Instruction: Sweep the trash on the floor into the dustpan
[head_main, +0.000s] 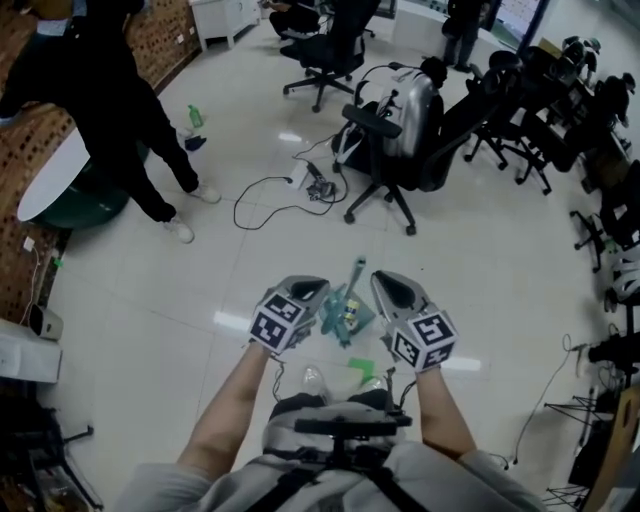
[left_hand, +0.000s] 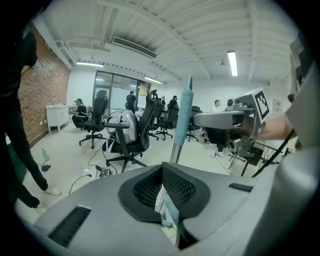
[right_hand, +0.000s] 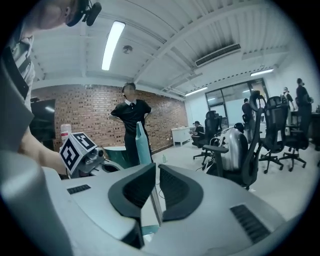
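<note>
Partly done: dustpan (head_main: 340, 318) holds some trash, right tool (head_main: 393, 290) grips its handle (head_main: 358, 268), left tool (head_main: 306, 292) clenched; green scrap (head_main: 360, 367) remains on the near floor (head_main: 480, 260).

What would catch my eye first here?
Low in the head view, two grey hand-held tools, the left tool and the right tool, flank a teal dustpan on the pale floor. The right tool grips a teal-topped handle. Beyond, a person in black stands at upper left, and dark office chairs crowd the upper right.
</note>
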